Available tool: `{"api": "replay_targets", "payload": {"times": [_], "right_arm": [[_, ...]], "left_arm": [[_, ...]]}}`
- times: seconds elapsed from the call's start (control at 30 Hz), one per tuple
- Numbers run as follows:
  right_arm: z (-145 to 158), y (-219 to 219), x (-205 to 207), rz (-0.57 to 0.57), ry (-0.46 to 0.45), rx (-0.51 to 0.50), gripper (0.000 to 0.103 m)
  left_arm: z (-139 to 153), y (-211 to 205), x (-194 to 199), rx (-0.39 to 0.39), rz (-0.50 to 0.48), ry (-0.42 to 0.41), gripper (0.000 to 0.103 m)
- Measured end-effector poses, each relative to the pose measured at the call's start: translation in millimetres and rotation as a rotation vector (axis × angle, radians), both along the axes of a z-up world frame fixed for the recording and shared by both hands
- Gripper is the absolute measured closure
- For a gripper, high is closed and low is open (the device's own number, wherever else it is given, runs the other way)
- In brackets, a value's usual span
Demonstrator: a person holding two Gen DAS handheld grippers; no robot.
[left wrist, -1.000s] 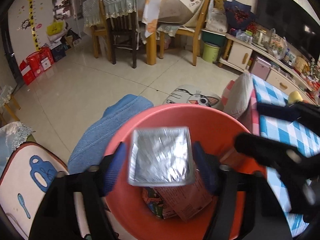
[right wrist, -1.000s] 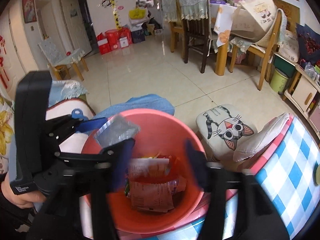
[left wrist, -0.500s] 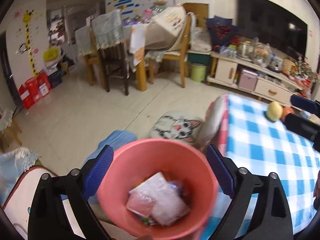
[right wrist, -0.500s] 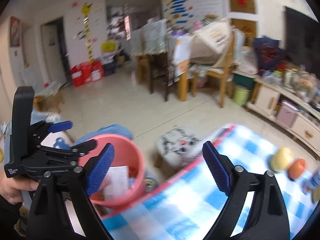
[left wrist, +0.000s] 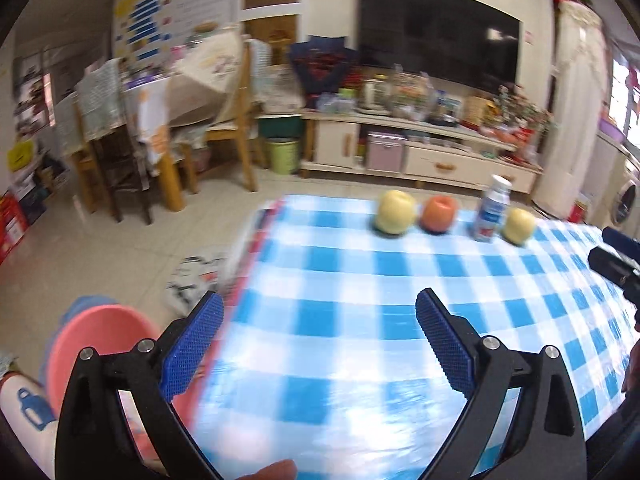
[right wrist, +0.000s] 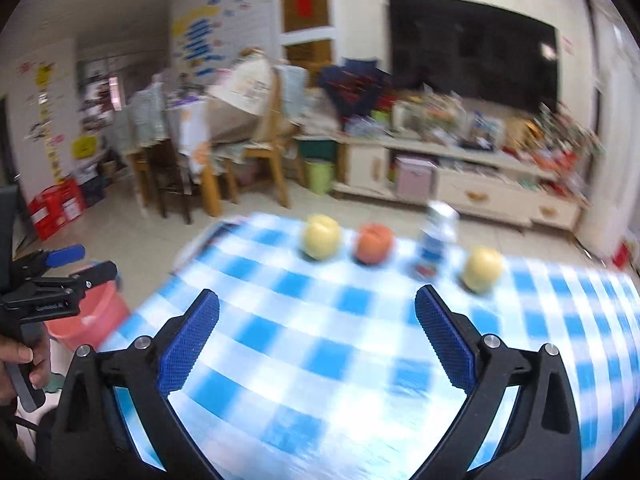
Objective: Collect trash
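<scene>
Left wrist: pink bin (left wrist: 96, 340) low-left of empty, wide-open left gripper (left wrist: 318, 344) above checkered tablecloth (left wrist: 400, 280).

a: what carries everything?
b: a table (left wrist: 360, 320) under a blue-and-white checked cloth (right wrist: 320, 340).
a: and on it?
b: along the far edge, a yellow apple (left wrist: 394, 211), then an orange-red fruit (left wrist: 439, 213) just beside it, a small white bottle with a blue label (left wrist: 491, 213) standing upright, and another yellow apple (left wrist: 519, 225) close by.
</scene>
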State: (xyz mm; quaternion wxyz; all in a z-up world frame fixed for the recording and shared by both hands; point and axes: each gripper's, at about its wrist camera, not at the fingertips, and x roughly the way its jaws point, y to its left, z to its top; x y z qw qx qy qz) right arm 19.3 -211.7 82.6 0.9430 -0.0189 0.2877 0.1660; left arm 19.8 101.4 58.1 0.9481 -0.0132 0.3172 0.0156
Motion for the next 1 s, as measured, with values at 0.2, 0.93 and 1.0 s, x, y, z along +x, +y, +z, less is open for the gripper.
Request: {"api": "replay_targets", "payload": {"times": [0.2,0.93,1.0], "right_arm": [[-47.6,-52.4,2.0,-0.057,0.061,0.018,0.004],[-115.2,-47.3,24.8,0.028,0.164,-0.013,0.004],[-115.5,-48.1,24.6,0.026,0.166,-0.011,0.004]], "left_arm": [[-47.3,-73.9,21.6,0.013,-0.106,0.046,0.007],[-115.2,-87.7,72.3,-0.064,-0.068,0.179,0.005],[-115.1,-88.2,72.6,-0.057,-0.070,0.175,0.005]]}}
